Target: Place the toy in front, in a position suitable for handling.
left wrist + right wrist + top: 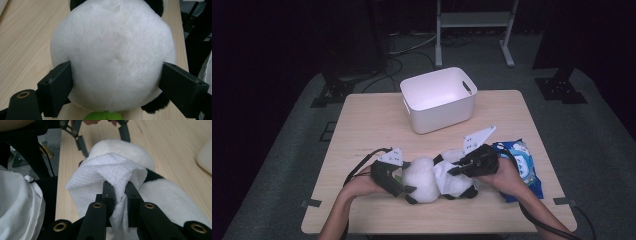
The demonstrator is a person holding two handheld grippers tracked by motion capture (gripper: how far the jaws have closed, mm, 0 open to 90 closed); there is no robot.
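Note:
A black-and-white panda plush lies near the table's front edge. My left gripper holds its round white head, one jaw pressed into each side. A small green piece peeks out under the head. My right gripper is shut on a white wipe, which is bunched between the jaws and rests on the plush's body. In the right gripper view the left gripper grips the far end of the plush.
A white plastic bin stands at the table's back centre. A blue wipe packet lies at the right, partly under the right hand. The light wooden table has bare room at the left and back.

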